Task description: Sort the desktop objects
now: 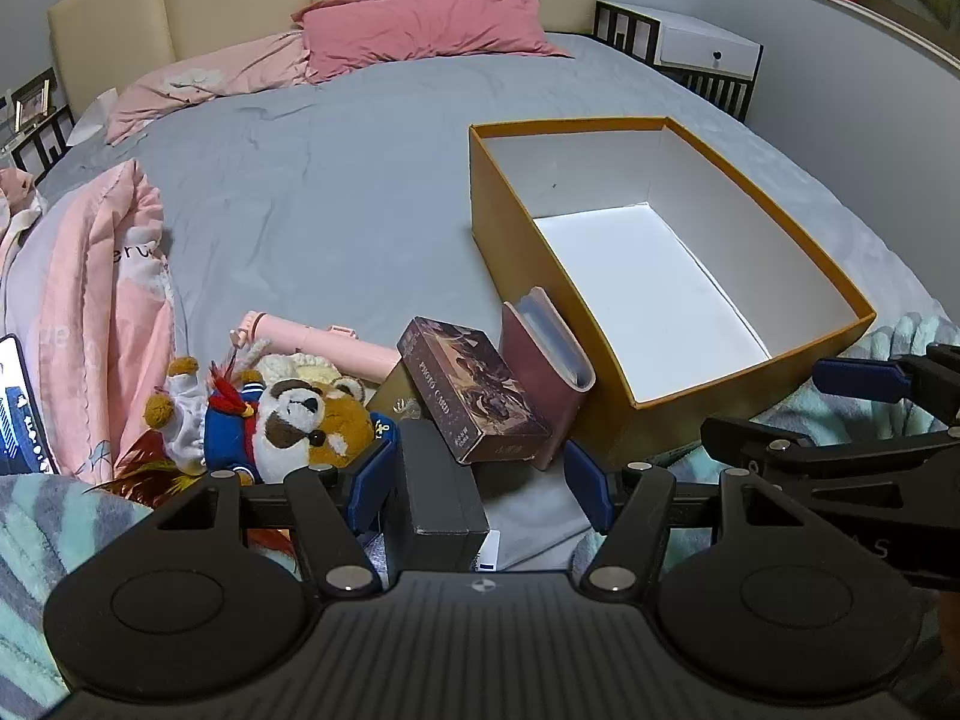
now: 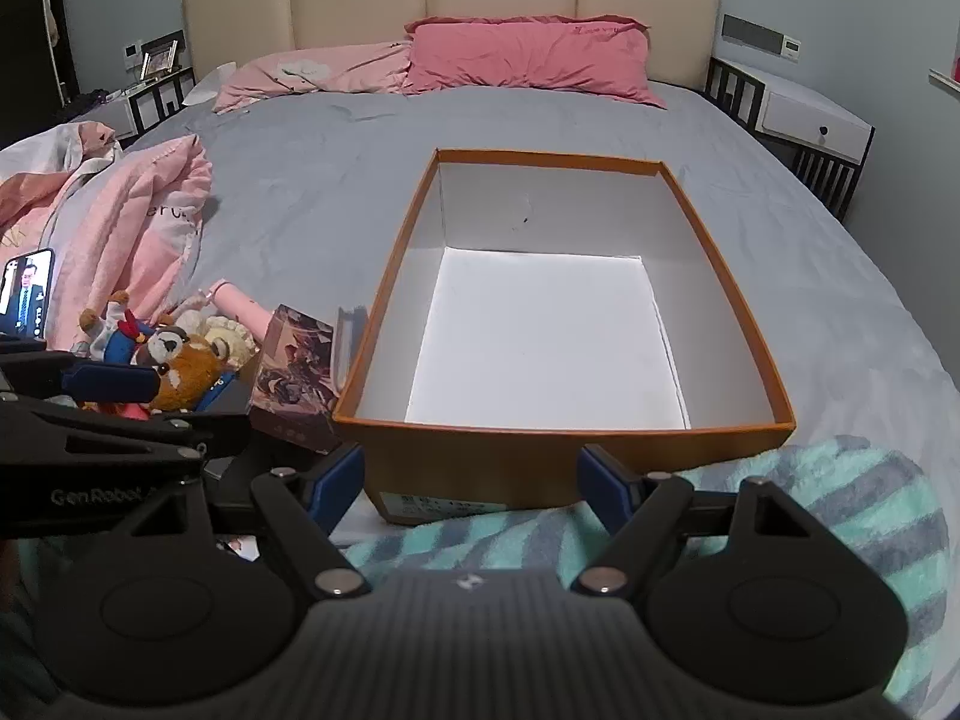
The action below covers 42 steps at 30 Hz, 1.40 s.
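Note:
An empty orange box (image 1: 528,252) with a white inside stands on the grey bed; its near wall (image 2: 660,447) faces my right gripper (image 2: 471,480), which is open and holds nothing. Left of it lies a pile: a red panda plush (image 1: 300,426), a brown photo card box (image 1: 474,396), a maroon booklet (image 1: 540,384), a pink tube (image 1: 312,342) and a dark grey box (image 1: 438,492). My left gripper (image 1: 480,489) is open around the dark grey box; the right pad stands clear of it. The right gripper (image 1: 786,402) shows at that view's right edge.
A lit phone (image 2: 27,294) leans against a crumpled pink blanket (image 2: 138,222) at the left. Pink pillows (image 2: 528,54) lie at the headboard, nightstands (image 2: 810,114) on both sides. Teal striped fleece (image 2: 780,510) covers the near edge. Grey sheet (image 1: 330,180) stretches beyond the pile.

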### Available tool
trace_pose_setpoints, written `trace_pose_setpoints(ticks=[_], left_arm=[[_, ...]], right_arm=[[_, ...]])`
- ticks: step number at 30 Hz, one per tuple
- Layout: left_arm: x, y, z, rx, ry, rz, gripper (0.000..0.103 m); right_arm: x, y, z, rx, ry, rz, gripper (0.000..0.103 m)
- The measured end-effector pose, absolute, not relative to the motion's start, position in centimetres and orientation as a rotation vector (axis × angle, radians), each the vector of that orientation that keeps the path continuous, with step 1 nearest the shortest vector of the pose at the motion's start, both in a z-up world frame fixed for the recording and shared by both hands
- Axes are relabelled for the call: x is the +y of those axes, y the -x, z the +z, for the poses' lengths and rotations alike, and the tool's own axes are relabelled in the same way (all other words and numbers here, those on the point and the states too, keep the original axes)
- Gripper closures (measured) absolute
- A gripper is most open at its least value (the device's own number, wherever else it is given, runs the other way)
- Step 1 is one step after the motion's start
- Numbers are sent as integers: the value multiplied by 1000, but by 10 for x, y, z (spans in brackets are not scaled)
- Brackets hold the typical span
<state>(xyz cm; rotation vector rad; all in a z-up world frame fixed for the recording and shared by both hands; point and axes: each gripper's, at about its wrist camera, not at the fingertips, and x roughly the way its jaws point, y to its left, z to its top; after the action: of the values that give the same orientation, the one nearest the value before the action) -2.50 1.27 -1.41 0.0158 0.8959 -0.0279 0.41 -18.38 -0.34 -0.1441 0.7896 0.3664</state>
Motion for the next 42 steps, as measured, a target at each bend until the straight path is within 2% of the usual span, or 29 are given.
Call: trace_pose_setpoints(ticks=[42], left_arm=[[22, 30, -14, 894, 15, -36, 30]], right_arm=[[-177, -2, -8, 839, 183, 392, 25]])
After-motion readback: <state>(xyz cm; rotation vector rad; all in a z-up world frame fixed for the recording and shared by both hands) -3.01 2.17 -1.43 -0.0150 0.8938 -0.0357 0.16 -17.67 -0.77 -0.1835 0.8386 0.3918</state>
